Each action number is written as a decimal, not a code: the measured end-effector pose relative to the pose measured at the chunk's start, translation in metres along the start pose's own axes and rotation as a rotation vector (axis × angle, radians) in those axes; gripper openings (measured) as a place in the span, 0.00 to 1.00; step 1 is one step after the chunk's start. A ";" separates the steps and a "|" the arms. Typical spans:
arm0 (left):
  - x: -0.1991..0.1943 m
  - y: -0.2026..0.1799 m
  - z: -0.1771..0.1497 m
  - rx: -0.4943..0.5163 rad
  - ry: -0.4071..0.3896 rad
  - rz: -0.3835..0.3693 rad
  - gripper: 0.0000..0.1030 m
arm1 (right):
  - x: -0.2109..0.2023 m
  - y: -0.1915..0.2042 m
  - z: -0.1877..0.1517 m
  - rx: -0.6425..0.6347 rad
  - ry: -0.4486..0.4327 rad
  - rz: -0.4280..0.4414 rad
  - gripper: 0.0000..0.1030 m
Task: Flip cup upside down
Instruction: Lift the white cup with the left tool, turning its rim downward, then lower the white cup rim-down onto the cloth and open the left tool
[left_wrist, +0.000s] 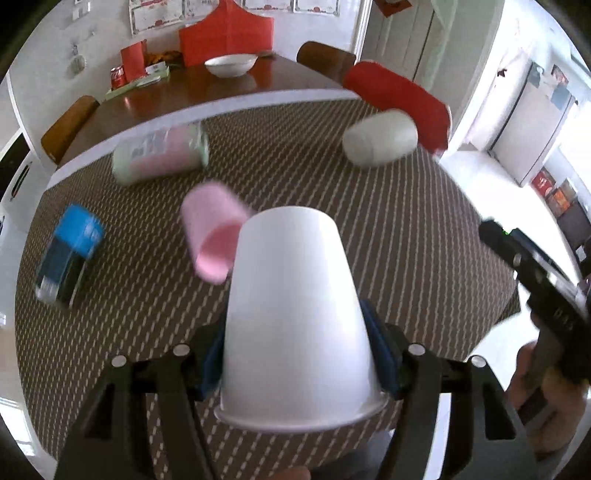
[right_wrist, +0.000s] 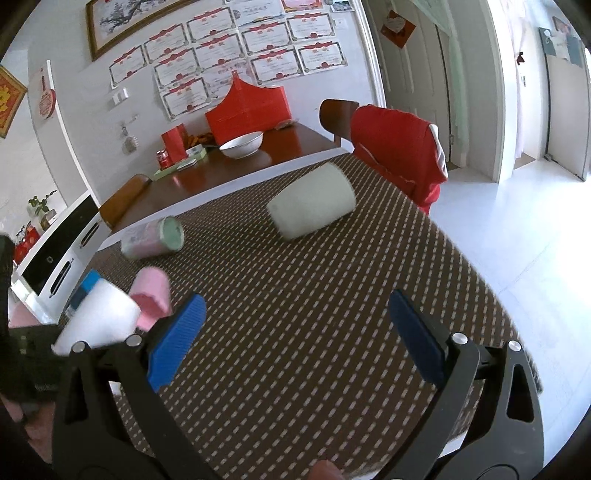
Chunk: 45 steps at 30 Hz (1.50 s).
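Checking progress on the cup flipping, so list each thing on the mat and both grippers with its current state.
white cup: gripped, rim toward the camera, base pointing away
left gripper: shut on white cup
right gripper: open, holding nothing
pink cup: on its side
grey cup: on its side
green-lidded container: on its side
blue can: on its side

white cup (left_wrist: 295, 317) inverted, left hand-held gripper (left_wrist: 297, 354) clamping it
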<state>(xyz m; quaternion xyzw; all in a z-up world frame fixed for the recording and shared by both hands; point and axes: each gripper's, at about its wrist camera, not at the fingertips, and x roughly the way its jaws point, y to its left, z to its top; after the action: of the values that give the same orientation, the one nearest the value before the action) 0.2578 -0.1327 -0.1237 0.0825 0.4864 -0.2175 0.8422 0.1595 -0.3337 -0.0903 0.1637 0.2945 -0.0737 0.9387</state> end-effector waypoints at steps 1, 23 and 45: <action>0.000 0.003 -0.008 -0.002 0.006 0.002 0.63 | -0.003 0.006 -0.007 -0.003 0.006 0.008 0.94; 0.002 0.027 -0.067 -0.077 -0.057 0.048 0.80 | -0.048 0.040 -0.062 -0.047 -0.017 0.020 0.94; -0.124 0.064 -0.123 -0.210 -0.360 0.165 0.92 | -0.090 0.103 -0.063 -0.131 -0.089 0.118 0.94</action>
<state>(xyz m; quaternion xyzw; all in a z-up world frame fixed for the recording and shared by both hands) 0.1369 0.0031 -0.0855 -0.0061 0.3398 -0.1071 0.9344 0.0769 -0.2115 -0.0602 0.1156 0.2463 -0.0064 0.9623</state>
